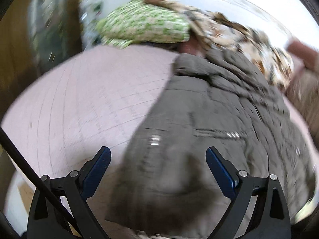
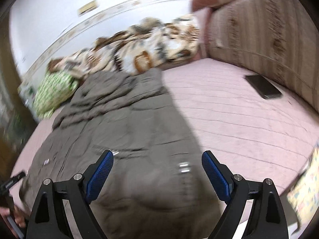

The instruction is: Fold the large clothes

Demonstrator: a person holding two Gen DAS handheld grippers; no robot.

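A large grey-brown quilted jacket (image 2: 123,119) lies spread lengthwise on a bed with a pink quilted cover (image 2: 229,115), its far end rumpled against a heap of patterned bedding (image 2: 151,49) and a green-and-white pillow (image 1: 143,25). The left gripper (image 1: 158,171) and the right gripper (image 2: 157,171) each hover above the near end of the jacket, jaws spread wide and holding nothing. A dark flat phone-like object (image 2: 263,86) rests on the cover to the right, near a striped headboard cushion (image 2: 265,39); both views are motion-blurred.
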